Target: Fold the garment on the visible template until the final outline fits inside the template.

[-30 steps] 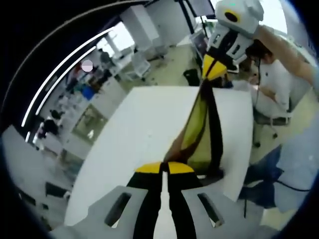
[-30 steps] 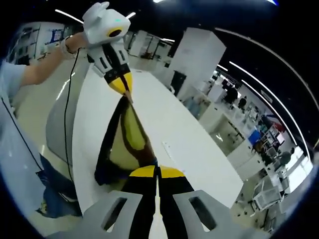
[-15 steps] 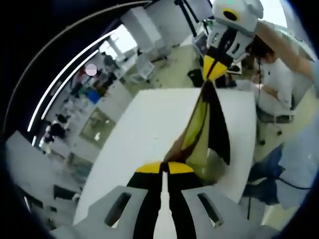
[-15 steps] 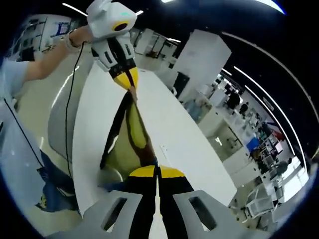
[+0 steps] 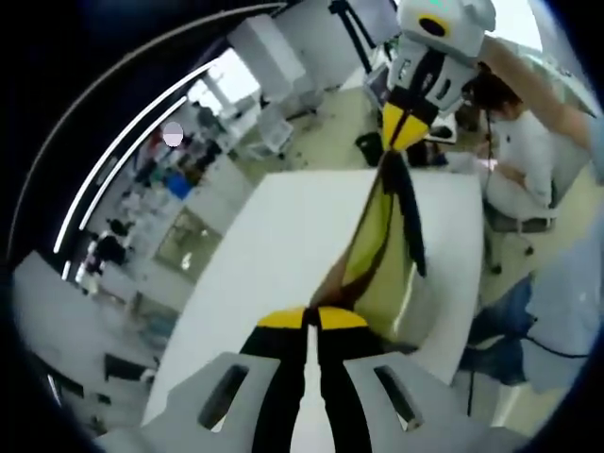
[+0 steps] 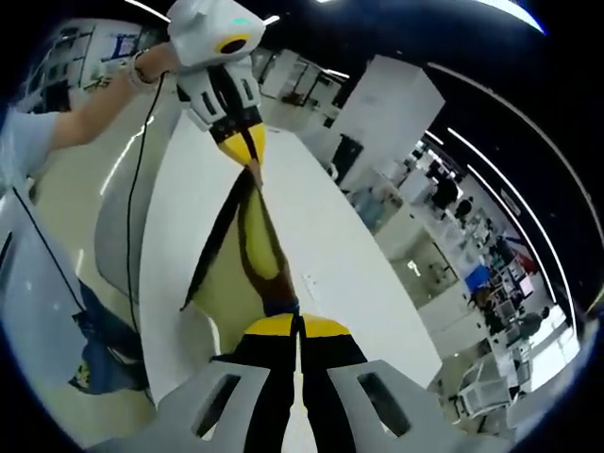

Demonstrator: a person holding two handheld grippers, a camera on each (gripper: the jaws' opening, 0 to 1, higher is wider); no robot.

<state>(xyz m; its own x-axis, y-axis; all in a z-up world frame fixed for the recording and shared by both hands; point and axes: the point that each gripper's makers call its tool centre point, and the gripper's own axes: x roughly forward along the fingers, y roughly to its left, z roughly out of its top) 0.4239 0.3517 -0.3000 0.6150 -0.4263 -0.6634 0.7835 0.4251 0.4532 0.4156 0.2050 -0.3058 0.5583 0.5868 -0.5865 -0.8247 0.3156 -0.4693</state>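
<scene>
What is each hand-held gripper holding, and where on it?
Both hold the yellow-and-black garment, stretched above the table: left hand-held gripper and right hand-held gripper pinch opposite ends.

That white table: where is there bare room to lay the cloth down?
The table is bare from the garment across to its far edge in the left gripper view. The crowded strip is where the garment hangs between the left gripper and right gripper, both shut on it.

Garment (image 5: 377, 247) (image 6: 247, 247): yellow-green fabric with black edging and a brownish band, stretched taut in the air between the left tool (image 5: 312, 318) (image 6: 247, 151) and the right tool (image 6: 297, 326) (image 5: 400, 142). Each tool pinches one end. Its lower part hangs slack above the white table (image 5: 283, 245) (image 6: 321, 255); contact with the table cannot be told.
</scene>
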